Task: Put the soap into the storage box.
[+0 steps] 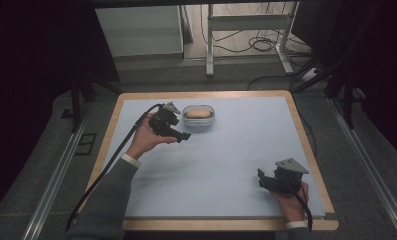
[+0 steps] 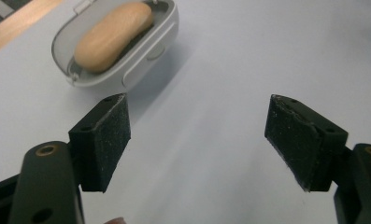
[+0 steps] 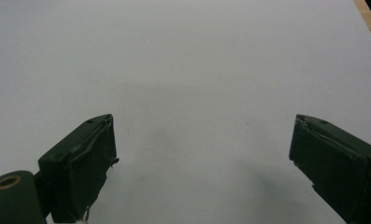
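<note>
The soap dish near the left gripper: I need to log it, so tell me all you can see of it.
The soap dish is a pale grey oval tray, plastic by its look, with rounded walls and a small tab at its far end. It lies flat on the light blue mat toward the table's far side. A tan bar of soap lies lengthwise in it. The left gripper is close by but apart from it.
</note>
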Available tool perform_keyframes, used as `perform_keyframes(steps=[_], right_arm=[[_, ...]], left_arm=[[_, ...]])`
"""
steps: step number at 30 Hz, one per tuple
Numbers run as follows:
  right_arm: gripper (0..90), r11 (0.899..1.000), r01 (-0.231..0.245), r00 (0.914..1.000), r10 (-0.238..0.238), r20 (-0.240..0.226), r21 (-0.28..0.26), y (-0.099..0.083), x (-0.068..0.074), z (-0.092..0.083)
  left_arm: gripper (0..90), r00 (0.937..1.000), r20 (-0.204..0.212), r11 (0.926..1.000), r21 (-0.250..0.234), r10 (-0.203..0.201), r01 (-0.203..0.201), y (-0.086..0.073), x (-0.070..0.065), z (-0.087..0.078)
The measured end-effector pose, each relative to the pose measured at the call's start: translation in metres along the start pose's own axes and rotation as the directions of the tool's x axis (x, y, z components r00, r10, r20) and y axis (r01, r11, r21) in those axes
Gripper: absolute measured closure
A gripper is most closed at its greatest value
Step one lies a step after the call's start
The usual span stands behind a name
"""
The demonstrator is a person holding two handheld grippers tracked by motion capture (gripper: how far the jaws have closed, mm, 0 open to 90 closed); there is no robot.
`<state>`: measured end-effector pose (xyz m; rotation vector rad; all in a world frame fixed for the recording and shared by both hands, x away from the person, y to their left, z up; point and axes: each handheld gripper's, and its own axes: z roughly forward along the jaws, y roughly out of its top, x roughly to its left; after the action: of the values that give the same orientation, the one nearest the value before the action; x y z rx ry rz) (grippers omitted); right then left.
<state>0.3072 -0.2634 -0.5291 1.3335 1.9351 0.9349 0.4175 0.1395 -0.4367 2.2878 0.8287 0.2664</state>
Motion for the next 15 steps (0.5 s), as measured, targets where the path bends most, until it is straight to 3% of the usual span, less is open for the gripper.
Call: perform_keyframes(steps=[7,15], right_arm=[[7.4,1.000,0.001,1.0000,-0.001,-0.001,0.000,0.000,0.000,0.000],[7.4,1.000,0.004,1.0000,-0.004,0.001,0.001,0.000,0.000,0.000]], left_arm=[[22.0,0.9996,0.010,0.9995,-0.015,-0.026,0.026,-0.029,-0.012,-0.013],[21.0,0.9979,-0.021,0.9981,0.003,-0.061,0.061,-0.065,-0.019,-0.024]])
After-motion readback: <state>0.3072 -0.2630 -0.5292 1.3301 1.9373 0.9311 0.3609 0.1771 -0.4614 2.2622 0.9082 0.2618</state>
